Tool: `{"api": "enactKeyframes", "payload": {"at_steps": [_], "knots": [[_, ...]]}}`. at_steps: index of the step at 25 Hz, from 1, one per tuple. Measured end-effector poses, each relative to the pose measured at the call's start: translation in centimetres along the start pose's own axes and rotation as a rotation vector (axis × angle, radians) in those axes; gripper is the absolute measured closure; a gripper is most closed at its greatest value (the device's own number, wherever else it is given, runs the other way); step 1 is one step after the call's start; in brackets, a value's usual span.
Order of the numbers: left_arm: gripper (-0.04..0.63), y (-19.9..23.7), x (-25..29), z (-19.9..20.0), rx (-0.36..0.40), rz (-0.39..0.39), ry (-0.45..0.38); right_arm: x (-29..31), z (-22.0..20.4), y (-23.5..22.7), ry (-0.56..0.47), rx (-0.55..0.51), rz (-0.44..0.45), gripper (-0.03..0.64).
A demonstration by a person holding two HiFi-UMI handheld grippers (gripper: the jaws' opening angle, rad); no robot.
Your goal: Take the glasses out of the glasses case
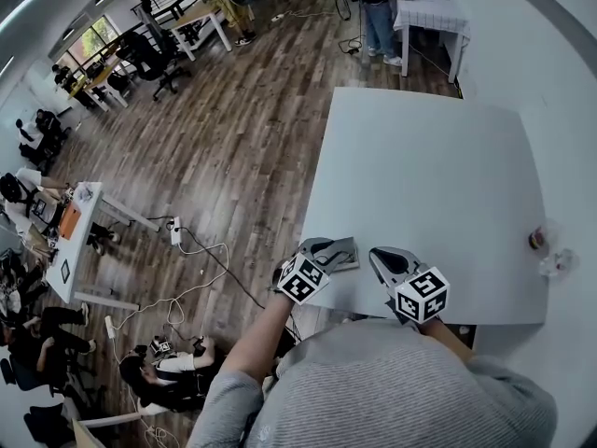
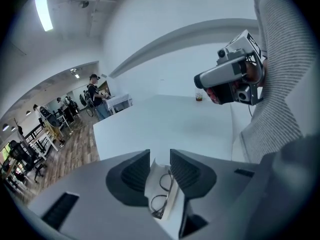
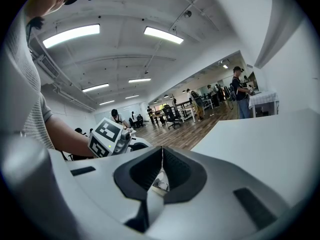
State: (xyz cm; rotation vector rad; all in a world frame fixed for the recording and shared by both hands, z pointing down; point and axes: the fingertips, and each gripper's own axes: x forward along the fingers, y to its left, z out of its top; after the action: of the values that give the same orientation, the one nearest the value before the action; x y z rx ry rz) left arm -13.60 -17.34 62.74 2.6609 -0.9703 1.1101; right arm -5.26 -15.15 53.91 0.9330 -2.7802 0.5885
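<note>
My left gripper (image 1: 325, 248) (image 2: 160, 160) is shut on the grey glasses case (image 1: 343, 253), held over the near left corner of the white table (image 1: 438, 185). In the left gripper view the pale case (image 2: 170, 204) stands between the jaws, with the thin-rimmed glasses (image 2: 162, 186) lying in it. My right gripper (image 1: 381, 258) (image 3: 161, 156) hovers just right of the case with its jaws pressed together. A thin grey strip shows below them, and I cannot tell what it is. The right gripper (image 2: 200, 80) looks apart from the case.
A small cup (image 1: 537, 239) (image 2: 199, 97) and a clear plastic item (image 1: 558, 264) sit at the table's right edge. Wooden floor, cables and seated people lie to the left. A person (image 1: 378, 7) stands by another white table at the back.
</note>
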Motion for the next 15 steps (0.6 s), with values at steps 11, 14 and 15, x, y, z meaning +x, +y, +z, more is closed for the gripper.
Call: {"api": "enactKeyframes", "payload": {"at_steps": [11, 14, 15], "knots": [[0.482, 1.1, 1.4, -3.7, 0.064, -0.006, 0.122, 0.5, 0.1, -0.2, 0.010, -0.004, -0.014, 0.601], [0.482, 1.0, 2.0, -4.2, 0.098, -0.024, 0.151, 0.7, 0.2, -0.4, 0.012, -0.003, -0.021, 0.601], [0.482, 0.8, 2.2, -4.3, 0.114, -0.030, 0.160, 0.8, 0.2, -0.4, 0.012, -0.002, -0.023, 0.601]]}}
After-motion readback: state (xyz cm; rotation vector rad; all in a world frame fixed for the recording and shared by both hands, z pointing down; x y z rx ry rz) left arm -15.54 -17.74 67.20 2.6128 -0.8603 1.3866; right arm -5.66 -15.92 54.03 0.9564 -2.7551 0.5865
